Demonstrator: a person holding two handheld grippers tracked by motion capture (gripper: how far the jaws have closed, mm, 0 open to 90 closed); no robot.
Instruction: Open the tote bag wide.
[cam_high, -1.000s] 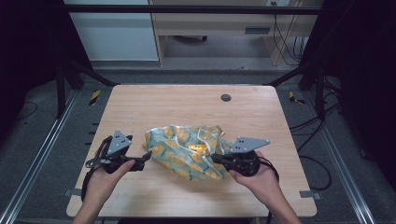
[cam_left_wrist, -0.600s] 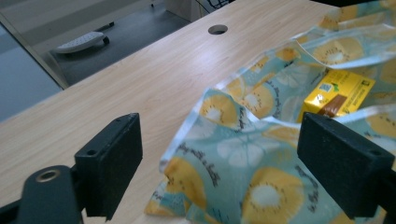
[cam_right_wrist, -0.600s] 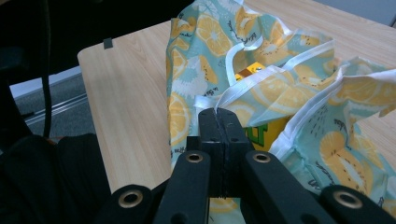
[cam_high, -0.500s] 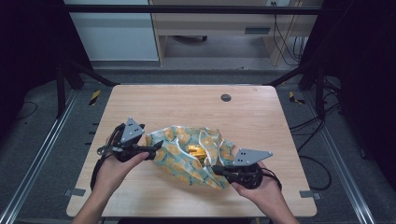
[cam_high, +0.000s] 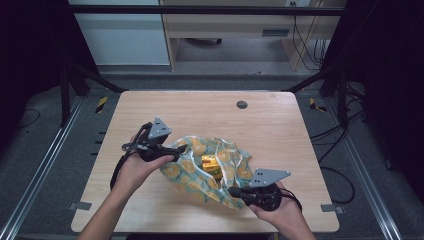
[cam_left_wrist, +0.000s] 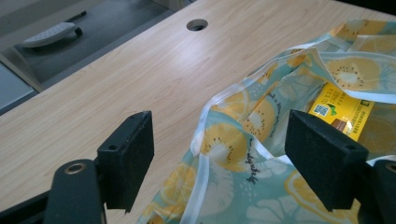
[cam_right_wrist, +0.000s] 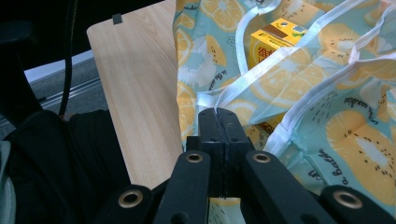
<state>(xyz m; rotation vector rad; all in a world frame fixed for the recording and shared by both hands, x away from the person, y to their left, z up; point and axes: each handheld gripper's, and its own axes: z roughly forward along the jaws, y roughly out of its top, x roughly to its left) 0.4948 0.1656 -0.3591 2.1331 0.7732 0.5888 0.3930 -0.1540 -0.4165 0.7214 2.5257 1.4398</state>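
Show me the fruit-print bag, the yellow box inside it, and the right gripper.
fruit-print bag (cam_left_wrist: 219, 149), left gripper view, front panel.
yellow box (cam_right_wrist: 271, 39), right gripper view, printed face.
right gripper (cam_right_wrist: 218, 116), right gripper view, closed jaw tips.

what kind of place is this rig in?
Likely a lab data-collection station: a bare wooden table inside a dark metal frame, cables trailing over the floor, and a desk behind.
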